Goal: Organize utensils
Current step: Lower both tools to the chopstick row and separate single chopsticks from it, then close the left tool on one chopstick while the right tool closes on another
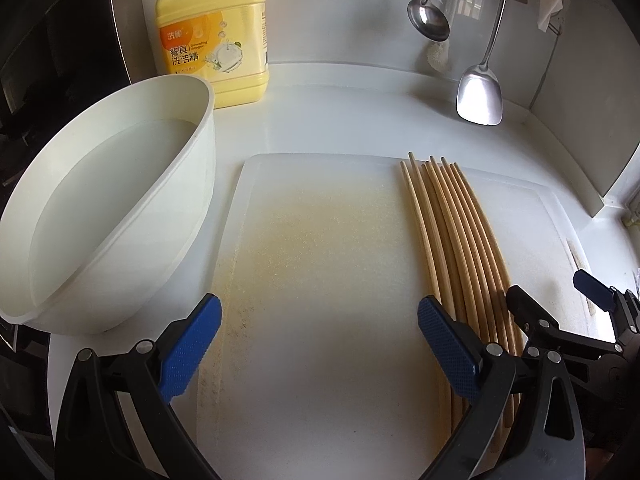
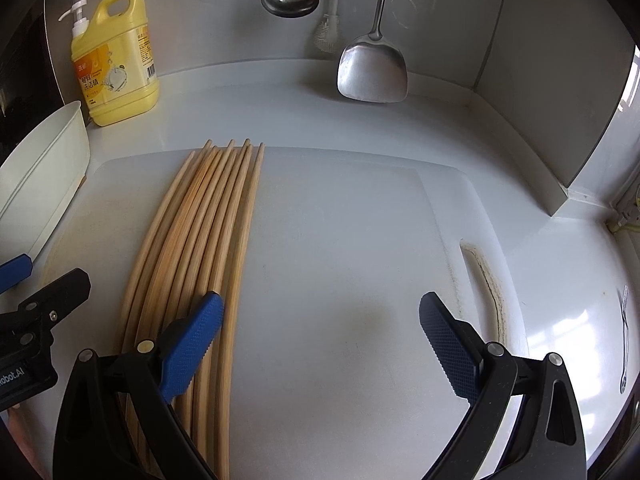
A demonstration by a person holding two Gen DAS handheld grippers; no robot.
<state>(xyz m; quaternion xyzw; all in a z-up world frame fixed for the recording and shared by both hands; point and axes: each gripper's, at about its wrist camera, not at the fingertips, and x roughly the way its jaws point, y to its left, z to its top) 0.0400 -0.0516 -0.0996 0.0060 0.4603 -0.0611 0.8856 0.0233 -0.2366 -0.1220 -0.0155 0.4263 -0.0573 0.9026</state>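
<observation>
Several wooden chopsticks [image 1: 452, 232] lie side by side in a neat row on a white cutting board [image 1: 320, 260]. They also show in the right wrist view [image 2: 204, 232], on the board's [image 2: 360, 260] left part. My left gripper [image 1: 320, 320] is open and empty, low over the board, with its right finger over the chopsticks' near ends. My right gripper [image 2: 320, 320] is open and empty, its left finger over the row's right side. The right gripper also shows in the left wrist view [image 1: 560, 300], just right of the chopsticks.
A white bowl [image 1: 108, 208] holding water stands left of the board. A yellow detergent bottle [image 1: 216, 36] stands at the back left. A steel ladle [image 1: 428, 16] and spatula [image 1: 480, 92] hang on the back wall. A small metal utensil [image 2: 624, 340] lies on the counter at right.
</observation>
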